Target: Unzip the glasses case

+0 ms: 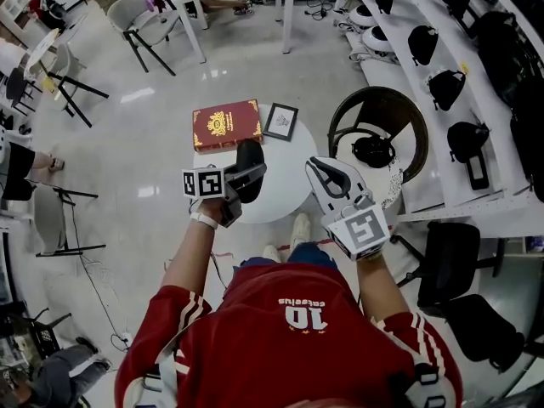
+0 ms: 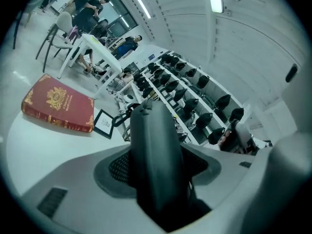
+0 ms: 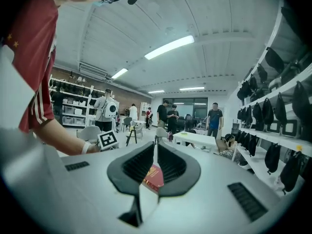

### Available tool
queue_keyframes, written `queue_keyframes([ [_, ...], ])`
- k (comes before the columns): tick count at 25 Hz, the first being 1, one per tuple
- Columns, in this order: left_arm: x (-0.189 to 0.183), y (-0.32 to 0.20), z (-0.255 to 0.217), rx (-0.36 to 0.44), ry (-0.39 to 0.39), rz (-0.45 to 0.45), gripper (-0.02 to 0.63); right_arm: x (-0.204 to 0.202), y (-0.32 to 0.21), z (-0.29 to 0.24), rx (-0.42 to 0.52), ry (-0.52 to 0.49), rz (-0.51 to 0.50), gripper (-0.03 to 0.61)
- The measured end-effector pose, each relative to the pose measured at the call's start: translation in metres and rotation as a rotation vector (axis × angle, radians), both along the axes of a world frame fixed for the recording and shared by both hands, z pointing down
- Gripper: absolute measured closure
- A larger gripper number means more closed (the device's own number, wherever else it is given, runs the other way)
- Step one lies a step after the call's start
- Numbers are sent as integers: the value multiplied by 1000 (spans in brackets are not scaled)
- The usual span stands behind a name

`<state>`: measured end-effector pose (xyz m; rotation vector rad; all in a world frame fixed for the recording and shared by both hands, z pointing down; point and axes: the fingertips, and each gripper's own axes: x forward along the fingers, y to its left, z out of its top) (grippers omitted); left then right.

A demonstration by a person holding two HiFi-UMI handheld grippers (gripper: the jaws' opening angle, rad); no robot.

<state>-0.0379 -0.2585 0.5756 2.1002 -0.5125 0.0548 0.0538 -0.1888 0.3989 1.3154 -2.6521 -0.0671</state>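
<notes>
Over the left half of the small round white table (image 1: 287, 195), the left gripper (image 1: 245, 179) is clamped on the glasses case (image 1: 249, 155), which it holds in the air just above the tabletop. From overhead the case is only a dark oblong. The left gripper view shows it as a smooth, matte black, rounded shell standing up between the ribbed black pads and pressed by both, with a small tab at its far end. A red book (image 1: 226, 126) with gilt ornament lies flat beyond it. Just beside the book lies a little black-framed card (image 1: 280, 121).

Further right, the right gripper (image 1: 325, 175) hangs off the table's edge, well apart from the case. Its own view shows pale grey plastic and grooved dark pads, drawn together to a sliver with nothing in them. Through that slit shows a corner of the red book. The head view adds the square-patterned cube (image 1: 361, 232) on this gripper, and white shelves (image 1: 408, 24) lined with black gear.
</notes>
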Motion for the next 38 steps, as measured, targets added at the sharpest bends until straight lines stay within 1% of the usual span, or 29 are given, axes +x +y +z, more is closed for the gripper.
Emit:
queue_keyframes([
  [6, 1, -24, 71, -92, -66, -33, 344, 6, -16, 16, -48, 15, 8, 558],
  [11, 3, -41, 113, -147, -95, -50, 344, 16, -32, 32, -78, 7, 22, 558],
  [18, 1, -58, 174, -248, -151, -77, 343, 25, -50, 56, -133, 5, 28, 558],
  [25, 3, -62, 233, -334, -249, -83, 342, 33, -55, 76, -188, 28, 30, 559],
  [28, 3, -64, 246, -344, -285, -81, 341, 39, -55, 85, -213, 36, 31, 558],
  [32, -3, -66, 258, -343, -312, -91, 334, 43, -57, 90, -234, 30, 28, 558],
  [36, -5, -65, 261, -304, -329, -92, 328, 42, -57, 93, -243, 36, 18, 558],
  [38, -5, -65, 260, -277, -350, -94, 324, 41, -57, 92, -243, 40, 10, 558],
])
